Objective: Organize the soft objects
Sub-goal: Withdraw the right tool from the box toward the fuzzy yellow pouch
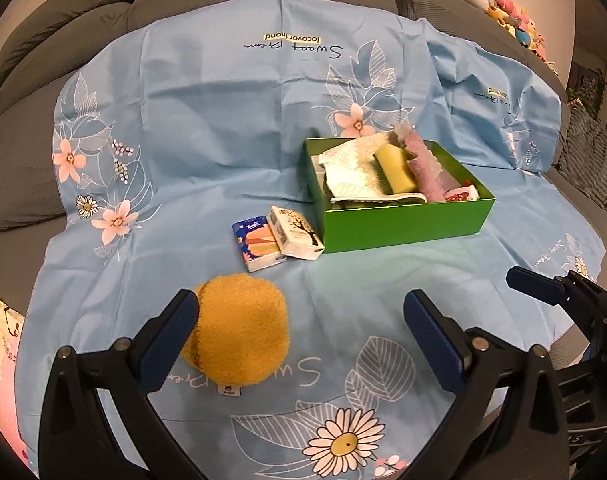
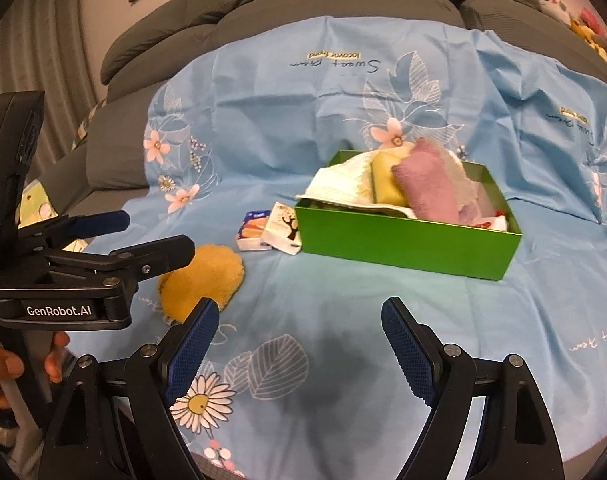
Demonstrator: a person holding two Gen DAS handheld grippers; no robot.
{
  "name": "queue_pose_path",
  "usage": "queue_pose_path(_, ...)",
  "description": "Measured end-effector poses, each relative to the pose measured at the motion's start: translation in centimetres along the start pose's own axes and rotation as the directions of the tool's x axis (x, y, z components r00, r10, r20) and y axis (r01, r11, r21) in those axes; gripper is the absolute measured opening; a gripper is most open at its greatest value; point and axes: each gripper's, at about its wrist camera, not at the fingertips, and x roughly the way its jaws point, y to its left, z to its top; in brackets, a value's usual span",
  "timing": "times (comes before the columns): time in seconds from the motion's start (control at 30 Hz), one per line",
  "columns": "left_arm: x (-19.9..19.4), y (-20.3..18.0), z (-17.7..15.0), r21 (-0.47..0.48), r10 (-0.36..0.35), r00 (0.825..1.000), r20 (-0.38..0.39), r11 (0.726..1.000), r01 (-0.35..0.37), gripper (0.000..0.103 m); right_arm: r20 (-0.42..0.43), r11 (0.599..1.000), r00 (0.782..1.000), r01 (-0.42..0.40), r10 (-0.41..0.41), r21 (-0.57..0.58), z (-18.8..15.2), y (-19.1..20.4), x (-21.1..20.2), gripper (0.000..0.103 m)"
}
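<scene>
Blue cloth [image 1: 223, 140], both tongs [image 1: 301, 320] angled down (agape)

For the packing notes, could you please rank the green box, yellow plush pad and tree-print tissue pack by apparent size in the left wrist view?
1. green box
2. yellow plush pad, though nearer the camera
3. tree-print tissue pack

In the green cardboard box [image 1: 399, 222], a small red-and-white item [image 1: 461, 194] is mostly buried behind the rolled pink towel [image 1: 423, 168], and the dark green thing under the white cloth [image 1: 351, 172] cannot be identified.
</scene>
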Motion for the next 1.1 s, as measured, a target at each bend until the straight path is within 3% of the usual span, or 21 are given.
queue_pose_path(0.8,5.0,6.5,-1.7,-0.067,-0.004,0.994,-0.108,0.998,-0.003,0.102,-0.141,0.993,0.987,-0.094,0.083,-0.074,0.3,6.3,8.1,0.084)
queue_pose_path(1.1,7.4,10.0,-2.4,-0.168,-0.078,0.980,-0.181,0.985,0.047,0.102,-0.182,0.987,0.975,-0.144,0.128,-0.074,0.0,7.8,11.5,0.084)
